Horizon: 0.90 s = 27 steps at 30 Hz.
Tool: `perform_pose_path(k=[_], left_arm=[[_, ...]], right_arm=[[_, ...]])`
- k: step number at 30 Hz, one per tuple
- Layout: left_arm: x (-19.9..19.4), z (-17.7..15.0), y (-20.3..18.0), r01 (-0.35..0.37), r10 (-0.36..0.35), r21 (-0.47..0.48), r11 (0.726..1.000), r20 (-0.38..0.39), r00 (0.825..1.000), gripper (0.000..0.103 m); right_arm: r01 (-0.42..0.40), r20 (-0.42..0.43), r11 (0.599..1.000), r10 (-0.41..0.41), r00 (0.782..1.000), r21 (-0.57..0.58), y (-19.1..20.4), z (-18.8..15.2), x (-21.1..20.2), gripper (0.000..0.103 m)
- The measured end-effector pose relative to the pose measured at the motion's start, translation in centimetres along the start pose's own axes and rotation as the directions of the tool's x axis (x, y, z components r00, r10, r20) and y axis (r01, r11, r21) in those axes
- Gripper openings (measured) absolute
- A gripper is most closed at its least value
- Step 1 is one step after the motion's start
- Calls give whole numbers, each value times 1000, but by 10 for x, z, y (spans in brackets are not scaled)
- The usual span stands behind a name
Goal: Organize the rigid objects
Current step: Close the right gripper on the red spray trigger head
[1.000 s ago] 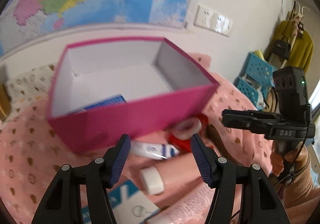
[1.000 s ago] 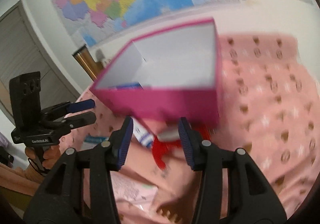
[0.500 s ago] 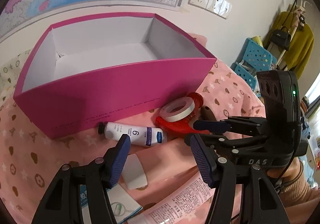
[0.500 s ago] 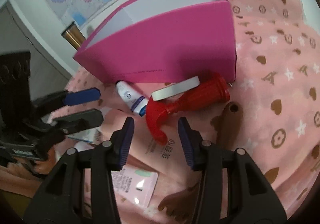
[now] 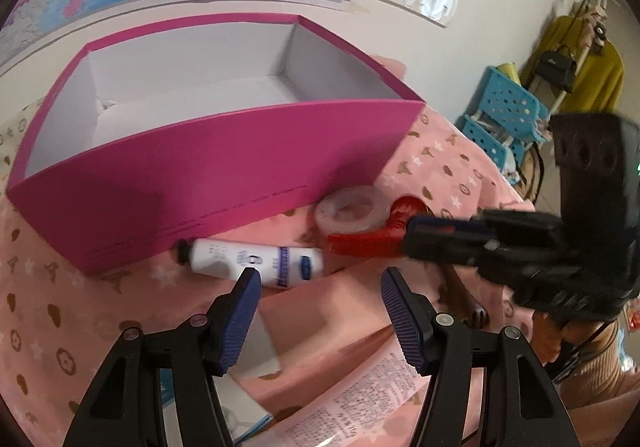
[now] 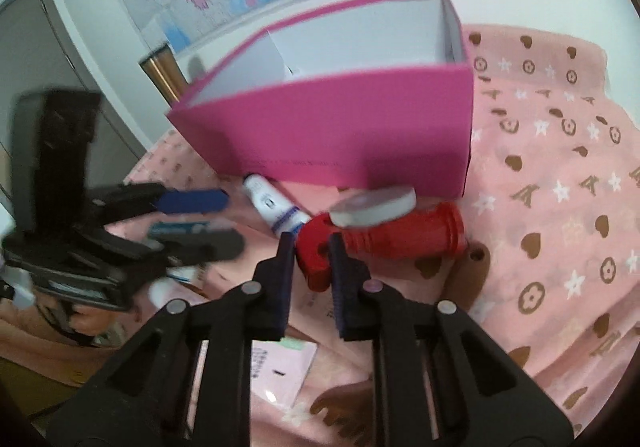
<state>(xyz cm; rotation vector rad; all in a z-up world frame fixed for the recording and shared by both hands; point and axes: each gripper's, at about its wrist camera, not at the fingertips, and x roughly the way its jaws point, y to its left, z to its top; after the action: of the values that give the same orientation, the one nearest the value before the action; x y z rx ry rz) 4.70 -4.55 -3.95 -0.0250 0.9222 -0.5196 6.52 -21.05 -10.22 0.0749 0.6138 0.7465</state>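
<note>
Red tape dispenser [image 6: 384, 239] lies in front of pink box [image 6: 340, 127] | right gripper [image 6: 310, 259] clamps its hooked end | left gripper [image 5: 320, 299] hovers part-open over white tube [image 5: 256, 259], holding nothing

The right gripper [image 6: 311, 259] has closed its jaws onto the red tape dispenser [image 6: 384, 239], having neared it; the left gripper [image 5: 320, 311] sank toward the tube [image 5: 256, 259].

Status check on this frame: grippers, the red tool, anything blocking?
Right gripper jaws shut on the red tool. Left gripper open, empty, above the white tube. Tape roll rests on the tool; pink box close behind.
</note>
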Motion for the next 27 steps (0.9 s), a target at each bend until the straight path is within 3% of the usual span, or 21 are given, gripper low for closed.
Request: perform_pose_path(k=[11,16,22,24,25,27], left_arm=[[12,6,-25,8,-12,107,994,36,999,61],[16,12,-29,14,-21,139,990,51,998,39],[27,11,-27,1,-6,147,989,32,999,32],[28,12,-25,12,-16,137,990,30,999,30],[27,12,-23,18,-22,133,991,30,999,30],[28,12,-22,29,-33,131,991,28,999,30]], right_arm=[[-137,63,990,134,989,43,7,13,-20,17],[-172,38,981,169,985,86,-2,14,-8,15],[-175,10,977,176,984,124,-14,12,4,16],[-144,9,981,144,990,128,-16,11,4,23],[-136,11,982,136,991,127,-19,11,3,34],[-89,17,991,88,996,98,-21,10,0,46]])
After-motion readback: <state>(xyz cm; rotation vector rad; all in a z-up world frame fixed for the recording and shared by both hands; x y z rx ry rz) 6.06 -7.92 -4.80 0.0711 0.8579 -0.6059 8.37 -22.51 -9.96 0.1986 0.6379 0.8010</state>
